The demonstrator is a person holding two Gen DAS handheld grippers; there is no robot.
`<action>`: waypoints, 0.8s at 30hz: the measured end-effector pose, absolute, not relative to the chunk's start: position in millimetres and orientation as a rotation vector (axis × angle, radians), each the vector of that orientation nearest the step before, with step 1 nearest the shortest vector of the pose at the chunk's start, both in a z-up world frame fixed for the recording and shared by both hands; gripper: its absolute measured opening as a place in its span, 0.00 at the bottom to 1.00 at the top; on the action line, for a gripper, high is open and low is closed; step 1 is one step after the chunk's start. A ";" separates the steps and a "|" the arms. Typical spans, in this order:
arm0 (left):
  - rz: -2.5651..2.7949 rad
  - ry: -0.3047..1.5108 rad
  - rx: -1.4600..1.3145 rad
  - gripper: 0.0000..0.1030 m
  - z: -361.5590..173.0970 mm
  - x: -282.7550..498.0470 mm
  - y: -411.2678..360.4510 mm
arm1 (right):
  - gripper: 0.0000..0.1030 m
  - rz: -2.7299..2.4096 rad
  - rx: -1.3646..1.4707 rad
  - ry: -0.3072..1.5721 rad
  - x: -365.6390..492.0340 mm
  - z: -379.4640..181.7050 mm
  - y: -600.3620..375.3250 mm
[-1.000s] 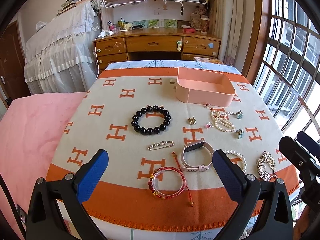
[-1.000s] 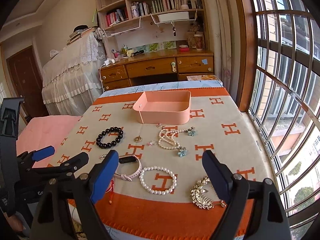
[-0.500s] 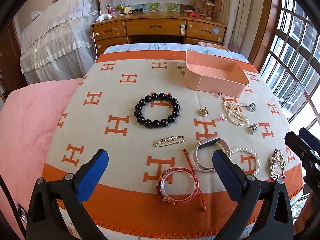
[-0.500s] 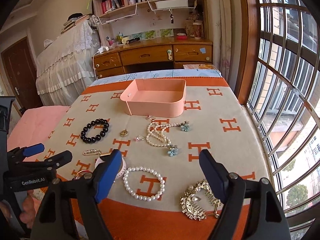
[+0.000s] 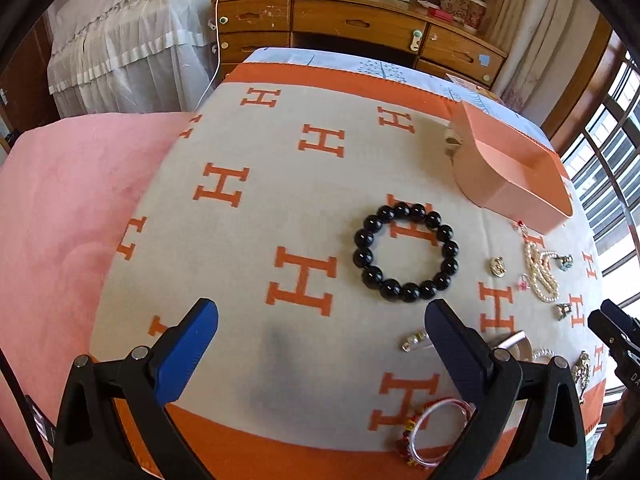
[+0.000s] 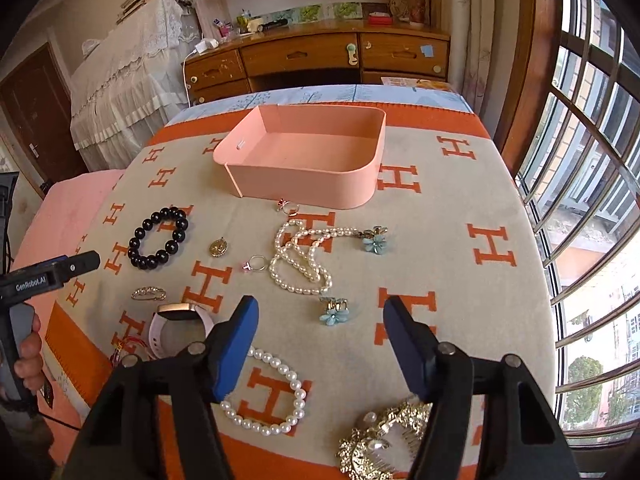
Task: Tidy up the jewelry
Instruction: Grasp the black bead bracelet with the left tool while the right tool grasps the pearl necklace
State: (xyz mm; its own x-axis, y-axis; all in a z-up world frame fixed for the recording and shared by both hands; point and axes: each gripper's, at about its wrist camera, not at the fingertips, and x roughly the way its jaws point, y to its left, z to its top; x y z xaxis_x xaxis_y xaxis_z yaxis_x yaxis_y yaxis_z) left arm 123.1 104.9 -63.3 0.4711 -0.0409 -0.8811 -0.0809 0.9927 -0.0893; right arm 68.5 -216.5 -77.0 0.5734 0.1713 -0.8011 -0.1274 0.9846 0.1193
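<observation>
We are holding the left gripper [image 5: 320, 328] wide open over the orange-and-beige H-pattern blanket [image 5: 248, 216], gripping nothing. We are keeping the right gripper [image 6: 320, 320] wide open too, empty. A glossy black bead bracelet [image 5: 406, 254] is lying flat, a closed ring of round beads, just ahead of the left gripper. An empty pink tray [image 6: 308, 156] is sitting at the far side of the blanket. A tangled pearl necklace [image 6: 300, 260] with blue flower ends is lying in front of the tray. A white pearl bracelet [image 6: 268, 392] is lying under the right gripper's left finger, beside a gold comb [image 6: 380, 444].
</observation>
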 end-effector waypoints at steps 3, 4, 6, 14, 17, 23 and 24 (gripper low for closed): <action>0.017 1.116 -0.082 0.93 -69.7 143.5 106.3 | 0.59 0.223 0.036 1.002 89.0 -82.0 -212.6; 0.009 1.131 -0.067 0.93 -71.5 149.8 105.2 | 0.58 0.241 0.038 1.032 97.4 -84.7 -211.8; -0.003 1.154 -0.037 0.92 -75.6 161.5 99.8 | 0.50 0.266 0.051 1.083 114.7 -91.2 -209.0; -0.067 1.272 0.013 0.75 -98.6 203.6 80.0 | 0.44 0.292 0.042 1.265 159.3 -118.1 -200.3; -0.078 1.307 0.024 0.74 -106.5 212.4 76.6 | 0.42 0.304 -0.034 1.285 160.9 -118.6 -193.2; -0.096 1.328 0.060 0.70 -115.6 219.7 72.2 | 0.14 0.288 -0.207 1.275 156.6 -121.0 -182.3; -0.097 1.329 0.064 0.70 -115.3 219.8 72.4 | 0.09 0.292 -0.218 1.272 155.2 -121.5 -181.1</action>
